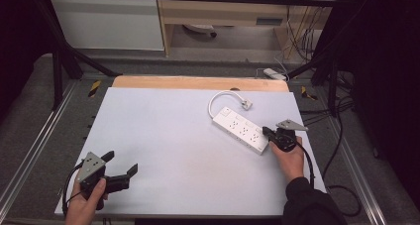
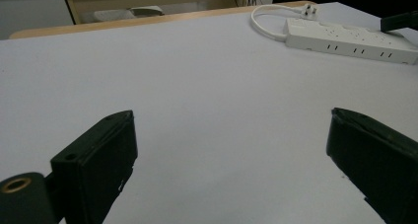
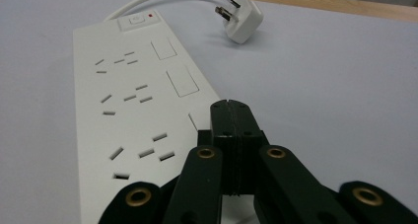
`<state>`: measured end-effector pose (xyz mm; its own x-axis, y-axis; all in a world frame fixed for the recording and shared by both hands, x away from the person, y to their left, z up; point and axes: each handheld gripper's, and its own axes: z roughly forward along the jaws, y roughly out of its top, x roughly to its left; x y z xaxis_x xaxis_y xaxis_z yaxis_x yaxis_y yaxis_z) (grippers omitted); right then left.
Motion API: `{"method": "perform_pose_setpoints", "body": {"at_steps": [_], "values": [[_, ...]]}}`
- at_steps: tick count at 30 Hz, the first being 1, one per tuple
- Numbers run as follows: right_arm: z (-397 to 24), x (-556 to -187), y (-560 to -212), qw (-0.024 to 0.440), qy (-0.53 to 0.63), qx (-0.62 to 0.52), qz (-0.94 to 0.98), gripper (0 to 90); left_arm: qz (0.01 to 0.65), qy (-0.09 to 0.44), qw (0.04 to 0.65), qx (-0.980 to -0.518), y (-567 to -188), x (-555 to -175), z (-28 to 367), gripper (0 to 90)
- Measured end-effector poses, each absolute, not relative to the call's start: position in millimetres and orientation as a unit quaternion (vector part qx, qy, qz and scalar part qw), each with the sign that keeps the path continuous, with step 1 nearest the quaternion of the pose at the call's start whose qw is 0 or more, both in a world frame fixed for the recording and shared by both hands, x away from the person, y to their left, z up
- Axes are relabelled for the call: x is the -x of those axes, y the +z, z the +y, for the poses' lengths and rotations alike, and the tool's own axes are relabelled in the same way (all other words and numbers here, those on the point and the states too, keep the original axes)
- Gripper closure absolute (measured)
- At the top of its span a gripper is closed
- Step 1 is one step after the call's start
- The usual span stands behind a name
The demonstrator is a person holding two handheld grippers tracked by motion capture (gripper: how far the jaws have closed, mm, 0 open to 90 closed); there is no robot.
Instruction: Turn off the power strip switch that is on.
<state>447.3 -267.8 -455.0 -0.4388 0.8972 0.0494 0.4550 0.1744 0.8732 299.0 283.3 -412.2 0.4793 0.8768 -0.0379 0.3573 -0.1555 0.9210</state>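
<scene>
Pale grey tabletop (image 1: 163,136) with a wooden strip along its far edge, set in a dim room with dark frame rails, cabinets and loose cables behind; a white power strip (image 1: 241,130) lies on the right half, its long axis running diagonally from far-left to near-right, its short cord looping round to a white plug (image 1: 246,104) at the far end; the right gripper (image 1: 270,133) rests at the strip's near end, jaws clenched together with nothing between them, tips over or touching the strip's near edge; the left gripper (image 1: 121,166) sits well apart near the front left corner, jaws spread wide and empty; the right hand is clearly nearer.
</scene>
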Motion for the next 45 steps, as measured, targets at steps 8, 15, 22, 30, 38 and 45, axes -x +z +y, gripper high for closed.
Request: {"method": "perform_pose_setpoints", "body": {"at_steps": [8,15,22,30,38,45], "values": [[-270.6,-446.5,-454.9,0.246,0.442,-0.469,0.724,90.0,0.433,0.269,0.483,-0.712,-412.1,-299.0,283.1,5.2],[-270.8,-447.4,-454.8,0.249,0.441,-0.471,0.723,90.0,0.433,0.269,0.484,-0.711,-412.1,-299.0,283.4,5.2],[-270.8,-447.5,-454.3,0.246,0.44,-0.473,0.723,90.0,0.434,0.269,0.484,-0.711,-412.1,-299.0,283.3,5.2],[-270.5,-447.9,-454.0,0.247,0.439,-0.473,0.723,90.0,0.434,0.269,0.484,-0.711,-412.1,-298.9,283.6,5.2],[-269.6,-447.8,-452.5,0.248,0.44,-0.47,0.724,90.0,0.434,0.269,0.484,-0.711,-412.1,-298.9,283.7,5.2],[-267.3,-447.3,-447.8,0.248,0.445,-0.466,0.723,90.0,0.434,0.269,0.484,-0.711,-412.1,-298.9,283.6,5.2]]}}
